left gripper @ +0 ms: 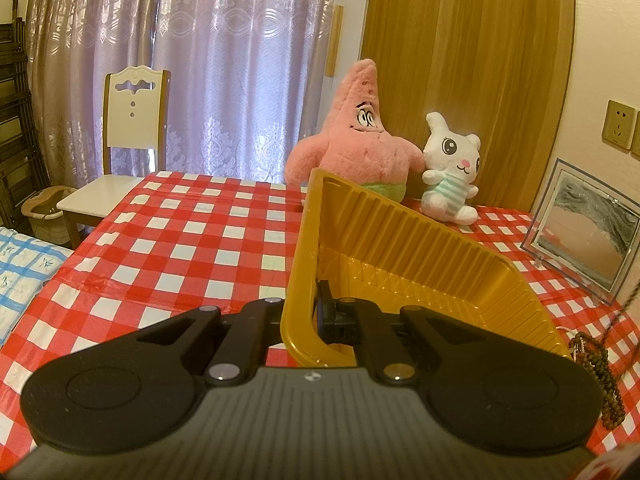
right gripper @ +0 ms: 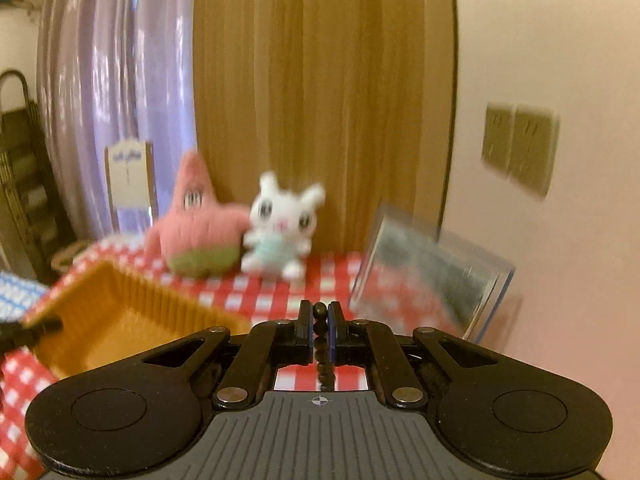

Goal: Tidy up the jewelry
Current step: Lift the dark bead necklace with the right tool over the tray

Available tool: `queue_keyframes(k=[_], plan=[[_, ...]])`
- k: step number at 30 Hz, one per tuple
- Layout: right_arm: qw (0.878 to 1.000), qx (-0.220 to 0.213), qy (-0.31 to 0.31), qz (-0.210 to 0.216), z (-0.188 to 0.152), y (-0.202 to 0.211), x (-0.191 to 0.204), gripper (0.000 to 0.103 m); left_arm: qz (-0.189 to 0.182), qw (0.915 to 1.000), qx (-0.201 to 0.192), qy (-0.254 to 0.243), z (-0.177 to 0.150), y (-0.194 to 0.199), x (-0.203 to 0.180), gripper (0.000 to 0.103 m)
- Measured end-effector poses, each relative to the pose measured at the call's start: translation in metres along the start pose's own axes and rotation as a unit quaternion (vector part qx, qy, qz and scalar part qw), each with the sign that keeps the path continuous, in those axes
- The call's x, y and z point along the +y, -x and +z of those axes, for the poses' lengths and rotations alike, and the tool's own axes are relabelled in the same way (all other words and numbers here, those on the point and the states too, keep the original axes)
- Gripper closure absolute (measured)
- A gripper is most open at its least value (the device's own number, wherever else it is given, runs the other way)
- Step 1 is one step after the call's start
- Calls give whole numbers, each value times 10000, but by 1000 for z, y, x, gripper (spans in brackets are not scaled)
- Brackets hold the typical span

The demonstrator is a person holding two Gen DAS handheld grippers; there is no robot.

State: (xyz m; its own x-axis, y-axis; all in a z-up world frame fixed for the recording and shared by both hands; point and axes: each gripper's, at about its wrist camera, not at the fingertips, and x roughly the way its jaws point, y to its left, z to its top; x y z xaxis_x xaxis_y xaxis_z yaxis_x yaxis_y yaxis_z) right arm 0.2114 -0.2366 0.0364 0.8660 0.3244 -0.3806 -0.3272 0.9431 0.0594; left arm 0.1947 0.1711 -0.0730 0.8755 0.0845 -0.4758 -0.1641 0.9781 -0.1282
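The right gripper (right gripper: 319, 320) pinches limp, slippery beads (right gripper: 320, 312) mid-strand, while the left gripper (left gripper: 306, 304) clamps the light tray (left gripper: 400, 232) wall.

Left claw (left gripper: 308, 312) and right claw (right gripper: 319, 320) both clamped, fingers nearly together.

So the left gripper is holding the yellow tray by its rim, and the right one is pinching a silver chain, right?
Not quite. In the right wrist view the right gripper pinches a string of dark beads, not a silver chain. The left gripper does hold the yellow tray by its rim.
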Motion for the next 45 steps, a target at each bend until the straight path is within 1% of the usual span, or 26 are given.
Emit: queue_keyframes(k=[4, 8, 11, 16, 23, 28, 34, 36, 40, 45], plan=[[9994, -314, -134, -46, 22, 24, -11, 96, 0, 10000, 3, -2, 0, 0, 0, 98], [9986, -406, -343, -24, 35, 40, -21, 96, 3, 10000, 4, -3, 0, 0, 0, 98], [9986, -353, -388, -21, 44, 47, -27, 96, 1, 10000, 3, -9, 0, 0, 0, 98], [9994, -306, -131, -22, 67, 63, -26, 96, -7, 10000, -10, -35, 0, 2, 0, 98], [9986, -489, 136, 123, 108, 93, -20, 96, -14, 10000, -24, -42, 0, 3, -1, 98], [9961, -727, 267, 430, 138, 104, -5, 96, -16, 10000, -37, -54, 1, 4, -2, 98], [9905, -994, 355, 882, 166, 101, 22, 96, -22, 10000, -36, -48, 1, 4, -2, 98], [9877, -1113, 355, 1044, 174, 98, 32, 96, -22, 10000, -35, -48, 1, 4, -2, 98], [9796, -1306, 298, 1498, 190, 85, 56, 96, -22, 10000, -32, -44, 1, 5, -3, 98], [9695, -1389, 136, 2017, 203, 63, 88, 96, -25, 10000, -39, -30, 0, 6, -4, 98]])
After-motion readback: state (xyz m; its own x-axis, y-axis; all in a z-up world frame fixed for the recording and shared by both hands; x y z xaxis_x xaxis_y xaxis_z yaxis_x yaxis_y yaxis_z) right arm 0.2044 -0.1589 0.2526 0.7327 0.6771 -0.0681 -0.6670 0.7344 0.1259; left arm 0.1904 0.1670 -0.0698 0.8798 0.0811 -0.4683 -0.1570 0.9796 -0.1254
